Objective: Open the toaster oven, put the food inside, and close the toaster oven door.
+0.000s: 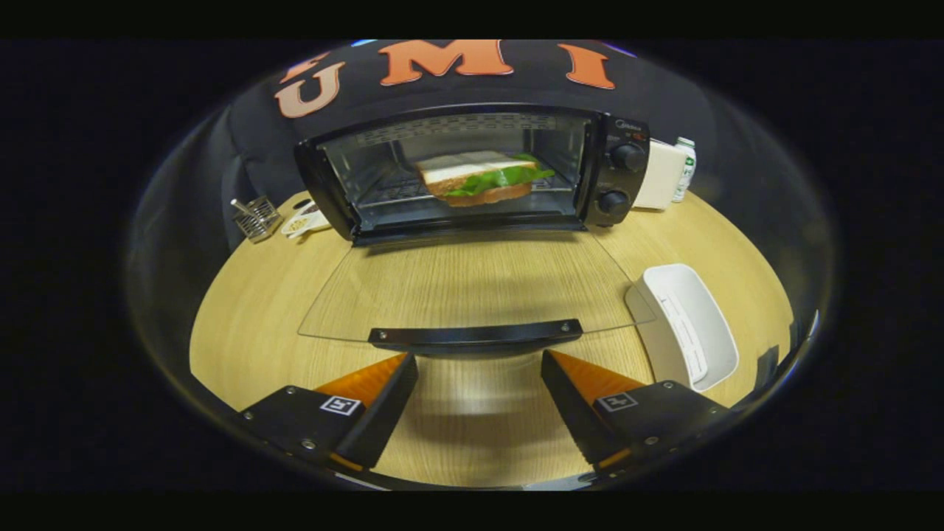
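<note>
The oven (472, 173) is standing open, its glass door (472, 287) lying flat on the table (251, 324). The sandwich (479, 178) is sitting inside on the rack. The gripper (479, 369) is hovering near the door handle (476, 335), fingers wide apart, holding nothing. Only closing is remaining.

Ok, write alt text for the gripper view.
A sandwich sits on the rack inside the toaster oven, whose glass door lies folded down flat over the wooden table. The tool is open and empty, just short of the door handle.
</note>
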`<state>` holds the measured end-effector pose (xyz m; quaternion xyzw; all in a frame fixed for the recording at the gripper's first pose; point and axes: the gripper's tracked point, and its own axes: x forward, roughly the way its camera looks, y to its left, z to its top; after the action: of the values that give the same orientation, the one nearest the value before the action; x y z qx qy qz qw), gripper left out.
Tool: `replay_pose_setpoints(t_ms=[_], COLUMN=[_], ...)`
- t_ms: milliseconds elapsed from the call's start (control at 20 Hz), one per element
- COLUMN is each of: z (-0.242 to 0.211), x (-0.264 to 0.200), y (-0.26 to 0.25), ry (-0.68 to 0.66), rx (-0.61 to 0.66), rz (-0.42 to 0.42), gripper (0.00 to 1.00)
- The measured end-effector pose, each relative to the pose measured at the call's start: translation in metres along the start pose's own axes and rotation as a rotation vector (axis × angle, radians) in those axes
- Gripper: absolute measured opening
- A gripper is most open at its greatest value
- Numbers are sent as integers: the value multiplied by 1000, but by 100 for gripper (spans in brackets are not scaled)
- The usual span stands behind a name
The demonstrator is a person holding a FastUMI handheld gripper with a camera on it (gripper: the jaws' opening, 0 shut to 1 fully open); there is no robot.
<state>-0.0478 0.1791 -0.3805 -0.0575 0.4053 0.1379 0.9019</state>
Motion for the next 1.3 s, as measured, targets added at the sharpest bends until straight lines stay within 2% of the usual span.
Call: replay_pose_setpoints(t_ms=[200, 300, 800, 1100, 1300], z=[8, 11, 48, 66, 94], x=[0, -4, -28, -35, -41], y=[0, 2, 7, 8, 5], ry=[-17, -21, -107, -117, -197], rx=[-82, -51, -49, 32, -31], rz=[-17, -18, -10, 12, 0], gripper=[99, 99, 99, 99, 99])
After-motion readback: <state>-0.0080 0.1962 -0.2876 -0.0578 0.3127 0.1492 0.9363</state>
